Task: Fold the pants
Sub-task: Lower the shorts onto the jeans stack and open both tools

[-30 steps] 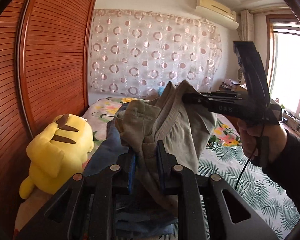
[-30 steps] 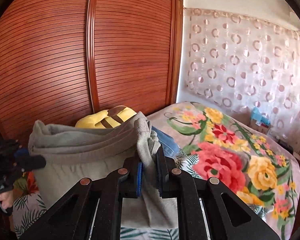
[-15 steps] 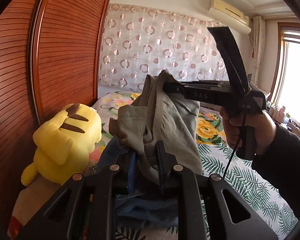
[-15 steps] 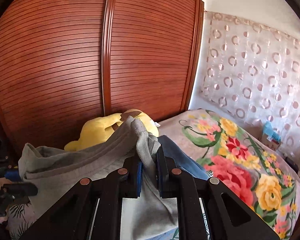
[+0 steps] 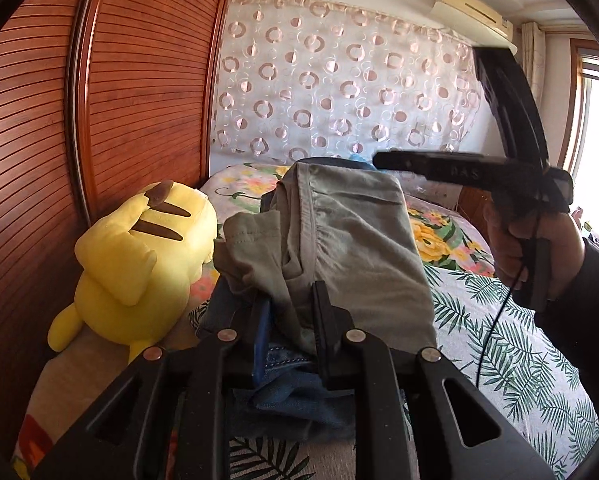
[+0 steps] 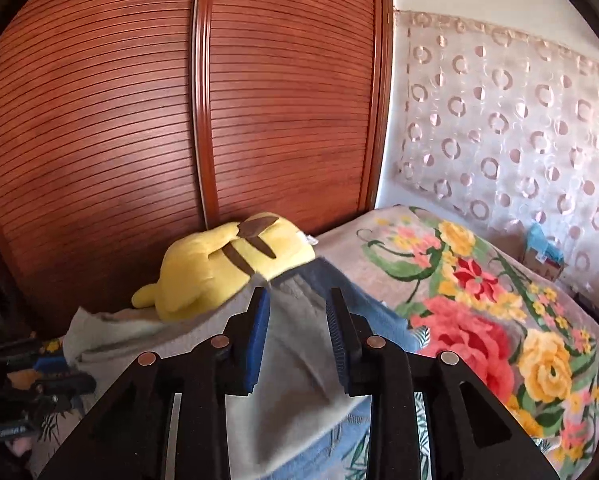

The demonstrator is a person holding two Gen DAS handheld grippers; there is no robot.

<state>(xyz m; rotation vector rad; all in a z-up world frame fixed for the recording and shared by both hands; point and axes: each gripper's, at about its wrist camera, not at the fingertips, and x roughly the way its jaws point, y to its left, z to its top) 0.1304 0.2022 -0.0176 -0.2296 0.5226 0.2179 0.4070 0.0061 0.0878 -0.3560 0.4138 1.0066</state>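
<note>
The grey-green pants point(image 5: 351, 236) lie folded on top of a blue denim pile point(image 5: 295, 396) on the bed. My left gripper point(image 5: 289, 300) has its jaws parted around a bunched fold of the pants' near edge. My right gripper point(image 6: 297, 300) is open just above the pants point(image 6: 295, 364), which fall away blurred below it. In the left wrist view the right gripper point(image 5: 383, 159) hovers past the pants' far end, hand-held.
A yellow plush toy point(image 5: 139, 256) lies against the wooden wardrobe doors point(image 5: 139, 92), left of the pile. The bed has a floral blanket point(image 6: 479, 300) and a leaf-print sheet point(image 5: 499, 332). A circle-patterned curtain point(image 5: 339, 92) hangs behind.
My right gripper has opened and let go of the pants, which dropped onto the denim pile. My left gripper's jaws have spread wider. Both moved toward the wardrobe side.
</note>
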